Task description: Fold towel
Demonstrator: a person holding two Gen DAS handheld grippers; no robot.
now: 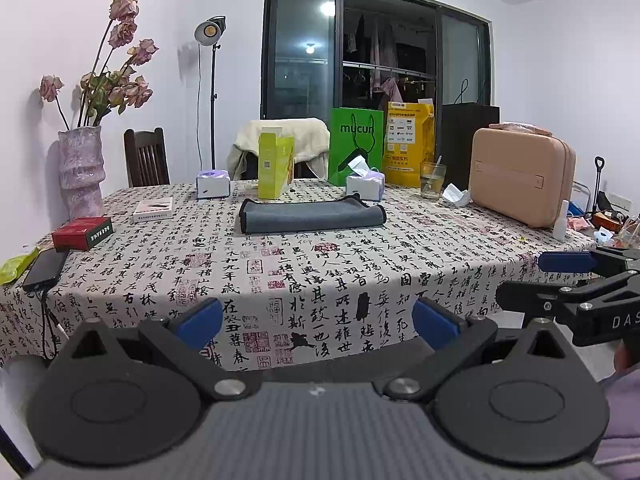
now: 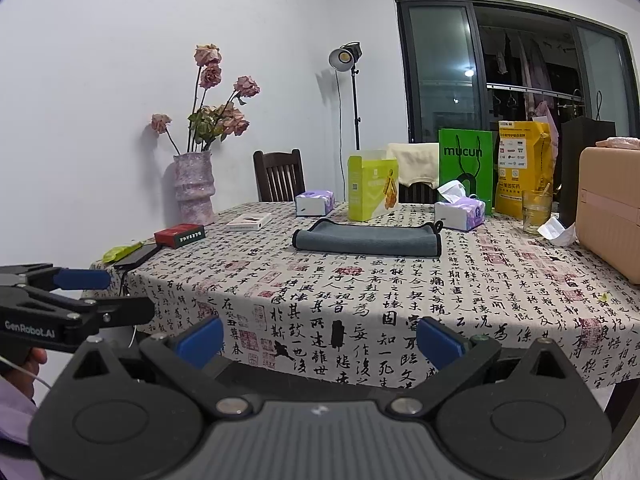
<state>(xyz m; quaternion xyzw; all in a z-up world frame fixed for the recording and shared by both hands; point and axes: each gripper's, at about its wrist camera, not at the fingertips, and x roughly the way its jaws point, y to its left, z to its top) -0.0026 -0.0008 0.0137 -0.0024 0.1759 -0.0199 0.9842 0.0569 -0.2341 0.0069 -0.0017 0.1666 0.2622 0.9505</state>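
The grey towel point(image 1: 313, 215) lies flat on the calligraphy-print tablecloth point(image 1: 320, 280), toward the far side of the table. It appears folded at least once, with the rolled fold edge facing the operator. From the towel, an open yellow-green carton point(image 1: 275, 164) stands at 11 o'clock and a tissue pack point(image 1: 365, 185) at 1 o'clock. Both are near its far edge, so any lift should stay low.

The left gripper point(image 1: 318, 322) is spread wide and holds nothing. The right gripper point(image 2: 320, 340) is likewise spread and empty. Both hover at the near table edge, well apart from the towel, side by side; this likely stages a two-corner pickup.
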